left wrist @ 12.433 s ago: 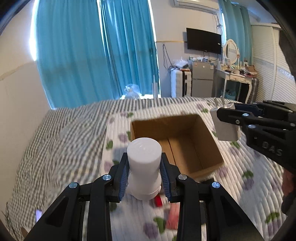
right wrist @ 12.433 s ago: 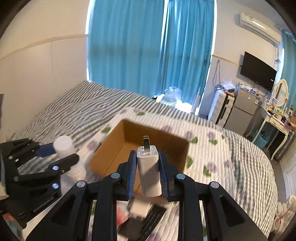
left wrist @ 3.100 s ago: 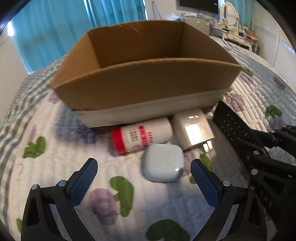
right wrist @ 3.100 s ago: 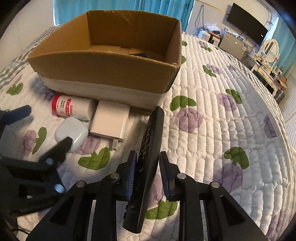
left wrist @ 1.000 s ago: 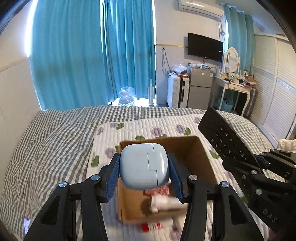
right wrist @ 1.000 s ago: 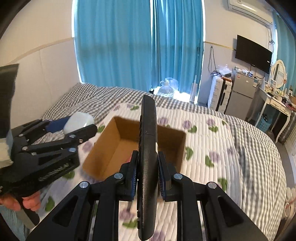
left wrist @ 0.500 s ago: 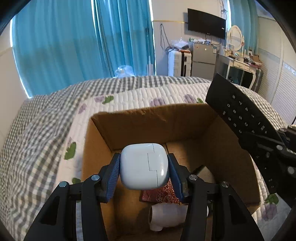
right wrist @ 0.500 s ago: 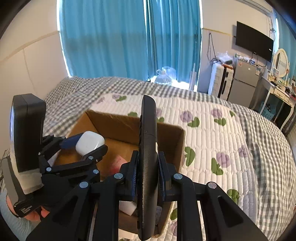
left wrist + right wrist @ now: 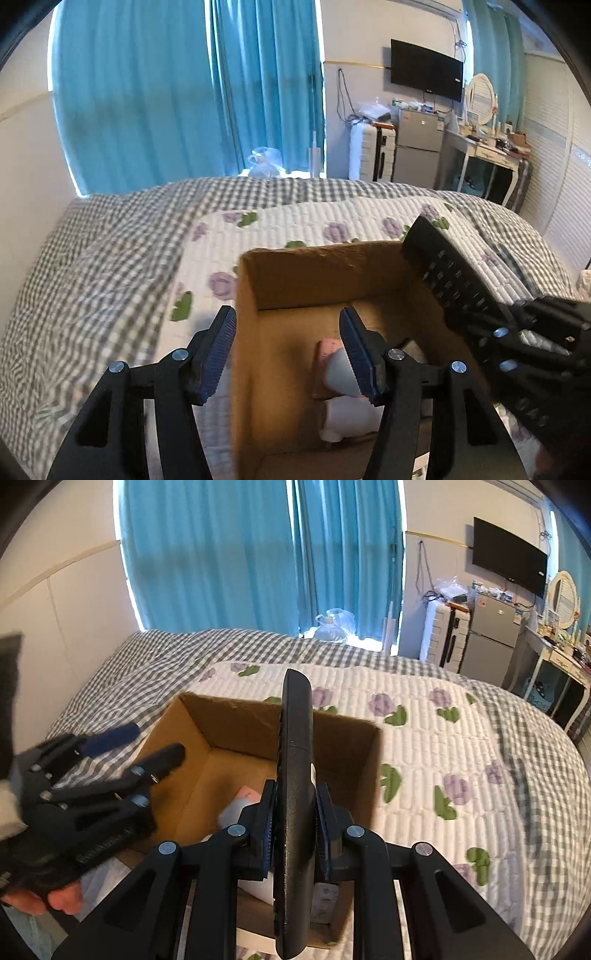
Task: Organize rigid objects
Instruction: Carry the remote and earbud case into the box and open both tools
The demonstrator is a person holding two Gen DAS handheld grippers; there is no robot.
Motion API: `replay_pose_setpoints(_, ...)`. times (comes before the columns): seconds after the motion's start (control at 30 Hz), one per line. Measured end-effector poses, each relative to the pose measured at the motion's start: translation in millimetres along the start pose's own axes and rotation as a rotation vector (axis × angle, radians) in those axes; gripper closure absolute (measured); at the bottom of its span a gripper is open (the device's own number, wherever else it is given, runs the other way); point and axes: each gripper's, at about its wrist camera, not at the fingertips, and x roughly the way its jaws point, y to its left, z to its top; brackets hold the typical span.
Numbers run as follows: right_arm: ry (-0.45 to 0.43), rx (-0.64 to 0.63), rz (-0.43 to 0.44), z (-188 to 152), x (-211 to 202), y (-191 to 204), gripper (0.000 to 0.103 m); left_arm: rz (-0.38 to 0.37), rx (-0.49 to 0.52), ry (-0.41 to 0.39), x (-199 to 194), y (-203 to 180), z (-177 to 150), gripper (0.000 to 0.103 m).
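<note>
An open cardboard box (image 9: 317, 273) (image 9: 236, 720) sits on the quilted bed. My left gripper (image 9: 288, 350) is open and empty above the box's left wall; it also shows at the left in the right wrist view (image 9: 144, 753). Below it in the box lie a white earbuds case (image 9: 341, 369), a pink-red packet (image 9: 325, 350) and a white bottle (image 9: 347, 421). My right gripper (image 9: 293, 823) is shut on a black remote control (image 9: 295, 775), held edge-up over the box's right half. The remote also shows in the left wrist view (image 9: 450, 280).
A floral quilt (image 9: 436, 746) covers a grey checked bedspread (image 9: 103, 266). Blue curtains (image 9: 184, 92) hang behind the bed. A TV (image 9: 509, 568), small fridge (image 9: 491, 624) and dressing table (image 9: 487, 147) stand at the far right.
My left gripper has opened and let the white earbuds case drop into the box, then lifted and shifted left. My right gripper still holds the remote over the box.
</note>
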Motion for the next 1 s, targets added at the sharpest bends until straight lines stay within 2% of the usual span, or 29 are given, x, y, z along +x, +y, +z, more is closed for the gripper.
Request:
replay_pose_setpoints(0.27,0.078,0.001,0.018,-17.9,50.9,13.4,0.084,0.028,-0.008,-0.021,0.9,14.0,-7.4,0.042)
replay_pose_setpoints(0.4,0.080,0.015,0.030,-20.9,57.2,9.9,0.084,0.016,-0.009,-0.031,-2.2,16.0,-10.2,0.042)
replay_pose_setpoints(0.47,0.080,0.026,0.026,-20.5,56.9,7.3,0.080,0.017,-0.003,-0.040,-6.3,15.5,-10.0,0.042)
replay_pose_setpoints(0.57,0.047,0.040,0.013,-16.2,40.1,3.4,0.069,0.023,0.001,-0.053,-16.3,14.4,-8.3,0.040)
replay_pose_setpoints(0.67,0.005,0.052,-0.003,-11.1,14.0,-0.2,0.069,0.021,-0.013,-0.068,-34.5,15.0,-9.4,0.032)
replay_pose_setpoints(0.73,-0.014,0.058,-0.008,-8.1,-4.8,-1.3,0.069,0.020,-0.016,-0.076,-49.2,12.9,-10.0,0.032)
replay_pose_setpoints(0.83,-0.039,0.069,-0.020,-5.5,-36.3,-2.5,0.056,0.013,-0.008,-0.091,-74.2,11.3,-10.9,0.026)
replay_pose_setpoints(0.93,-0.063,0.054,-0.038,-7.2,-69.4,2.0,0.051,0.012,-0.003,-0.117,-99.7,10.0,-11.8,0.021)
replay_pose_setpoints(1.0,-0.076,0.037,-0.064,-8.9,-88.5,6.8,0.043,0.005,0.002,-0.134,-115.9,9.6,-14.0,0.014)
